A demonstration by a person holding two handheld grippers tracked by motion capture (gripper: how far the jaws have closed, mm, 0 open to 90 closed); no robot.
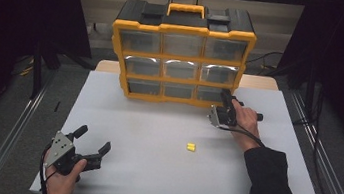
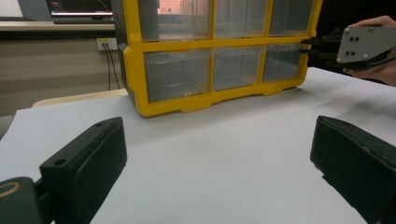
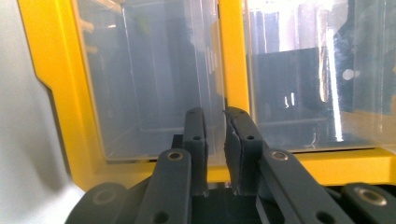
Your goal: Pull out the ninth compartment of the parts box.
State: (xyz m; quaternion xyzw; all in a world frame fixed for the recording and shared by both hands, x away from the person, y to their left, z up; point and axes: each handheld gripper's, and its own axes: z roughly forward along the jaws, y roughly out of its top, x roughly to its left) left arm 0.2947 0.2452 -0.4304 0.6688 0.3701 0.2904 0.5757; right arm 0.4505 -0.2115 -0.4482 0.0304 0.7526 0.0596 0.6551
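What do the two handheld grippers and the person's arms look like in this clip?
Both grippers are black, with two blocky jaws on bolted link arms. The left gripper carries a grey three-cornered plate with small screw holes; the right gripper carries a similar grey plate. A thin black cable trails from each. The right forearm wears a dark sleeve; the left hand shows no sleeve.

The right claw [image 3: 215, 140] sits nearly closed against a clear drawer [image 3: 154, 79] of the yellow organizer [image 1: 182, 53], though whether it pinches the drawer's edge is unclear, and the small yellow piece [image 1: 190, 147] on the counter [image 1: 149, 175] is too tiny to identify.
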